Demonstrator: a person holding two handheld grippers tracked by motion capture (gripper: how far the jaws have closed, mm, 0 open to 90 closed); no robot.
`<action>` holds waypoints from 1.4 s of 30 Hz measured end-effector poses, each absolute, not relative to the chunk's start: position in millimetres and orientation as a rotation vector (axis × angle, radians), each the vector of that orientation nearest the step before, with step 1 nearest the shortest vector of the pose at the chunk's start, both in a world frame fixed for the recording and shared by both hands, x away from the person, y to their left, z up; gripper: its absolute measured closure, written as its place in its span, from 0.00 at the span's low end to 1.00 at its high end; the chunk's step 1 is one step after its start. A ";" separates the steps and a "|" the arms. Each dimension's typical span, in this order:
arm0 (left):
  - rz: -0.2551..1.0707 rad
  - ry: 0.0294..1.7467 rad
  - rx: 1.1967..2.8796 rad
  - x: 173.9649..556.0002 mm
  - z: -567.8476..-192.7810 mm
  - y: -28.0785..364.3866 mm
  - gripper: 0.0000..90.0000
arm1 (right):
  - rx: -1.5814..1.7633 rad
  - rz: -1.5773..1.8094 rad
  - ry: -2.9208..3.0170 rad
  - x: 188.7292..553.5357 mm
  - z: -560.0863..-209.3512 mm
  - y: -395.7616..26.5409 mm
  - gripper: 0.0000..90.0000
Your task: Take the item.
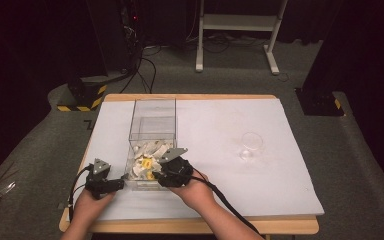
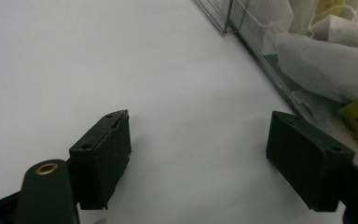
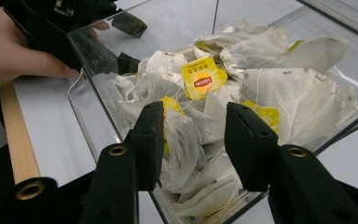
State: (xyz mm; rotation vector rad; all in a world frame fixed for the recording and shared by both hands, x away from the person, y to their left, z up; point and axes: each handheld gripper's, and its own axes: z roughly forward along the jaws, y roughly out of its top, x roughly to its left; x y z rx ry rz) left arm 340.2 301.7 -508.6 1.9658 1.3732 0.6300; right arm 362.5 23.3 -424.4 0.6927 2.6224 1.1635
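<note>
We find the clear rectangular plastic box [image 1: 152, 131] on the white-topped desk [image 1: 220, 150], its long axis running from the near edge toward the far edge, with white paper tea bags [image 3: 279, 88] and yellow tags heaped in its near end. The left tongs [image 1: 111, 184], held level in the left hand [image 1: 87, 206], point sideways at the box's near left corner with jaws spread wide over bare desk, gripping nothing. The right tongs [image 3: 193, 142], in the right hand [image 1: 196, 192], tilt down over the box's near rim, jaws partly open above the tea bags and closed on none; a clear round glass cup [image 1: 252, 145] stands well apart to the right.
</note>
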 end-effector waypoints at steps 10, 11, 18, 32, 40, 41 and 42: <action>0.629 1.374 1.965 340.2 -508.7 301.6 0.24 | 0.672 1.109 2.664 366.8 -427.1 27.2 0.71; 0.630 1.374 1.965 340.2 -508.6 301.7 0.24 | 0.671 1.100 2.666 367.1 -427.1 27.7 0.71; 0.629 1.374 1.964 340.2 -508.7 301.6 0.24 | 0.642 1.071 2.686 368.1 -429.0 30.2 0.73; 0.624 1.379 1.958 340.1 -508.9 301.2 0.24 | 0.656 1.029 2.781 374.3 -426.8 32.5 0.77; 0.624 1.379 1.959 340.0 -508.8 301.2 0.24 | 0.689 1.023 2.822 376.9 -426.4 33.2 0.81; 0.625 1.379 1.958 340.0 -508.9 301.2 0.24 | 0.693 1.024 2.827 377.1 -426.4 33.2 0.81; 0.624 1.379 1.959 340.0 -508.8 301.2 0.24 | 0.696 1.024 2.831 377.2 -426.3 33.0 0.83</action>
